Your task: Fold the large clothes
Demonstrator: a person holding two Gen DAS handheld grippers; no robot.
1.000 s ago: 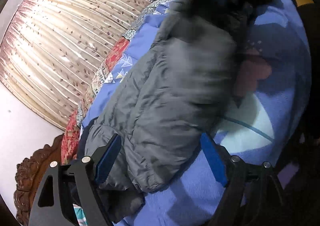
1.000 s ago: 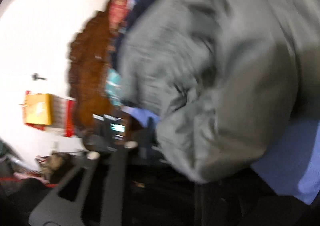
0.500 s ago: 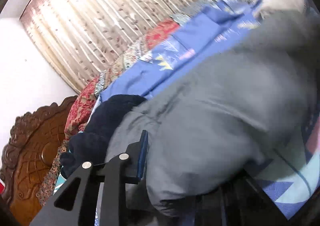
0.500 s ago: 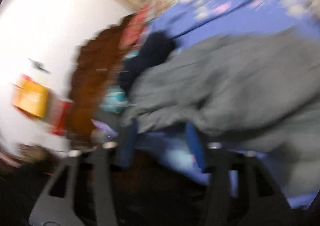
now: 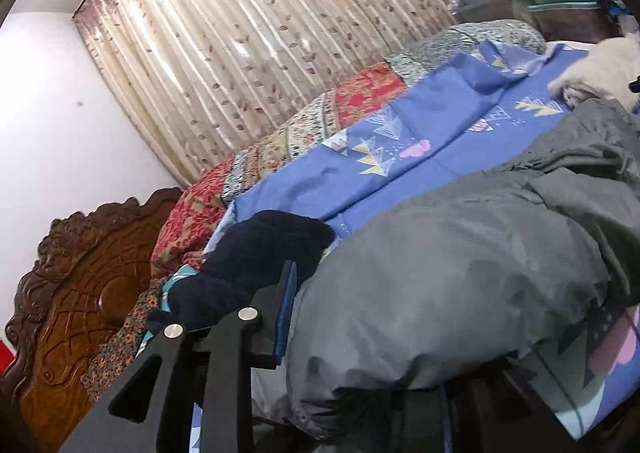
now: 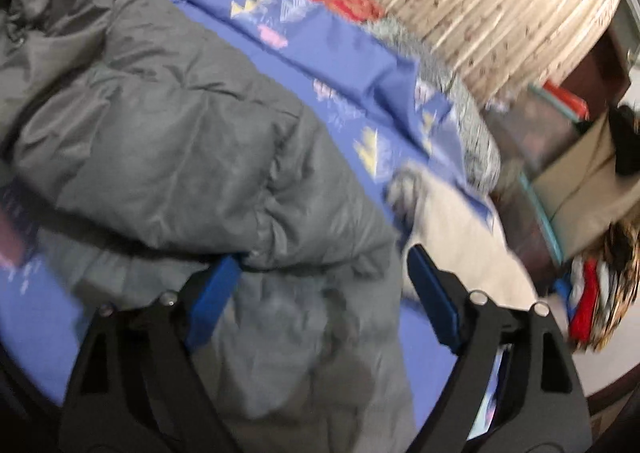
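Note:
A large grey padded jacket (image 5: 460,277) lies on a blue patterned bedsheet (image 5: 400,169). My left gripper (image 5: 384,325) has its jaws wide apart with a thick fold of the jacket bulging between them; its left blue pad (image 5: 286,313) shows, the right finger is hidden under the cloth. In the right wrist view the jacket (image 6: 160,141) fills the left and middle. My right gripper (image 6: 324,293) is open, its blue pads (image 6: 212,293) on either side of a bunched jacket part, not squeezing it.
A dark navy garment (image 5: 256,261) lies by the carved wooden headboard (image 5: 68,293). A white garment (image 6: 452,229) lies on the sheet to the right. A patchwork quilt (image 5: 320,121) and curtain (image 5: 260,37) run behind. Storage bins and clothes (image 6: 580,181) stand beside the bed.
Both grippers have swung over the jacket, and the views have turned. The right gripper, earlier near the headboard end, now sits open around a bunched jacket part. The left jaws stay wide.

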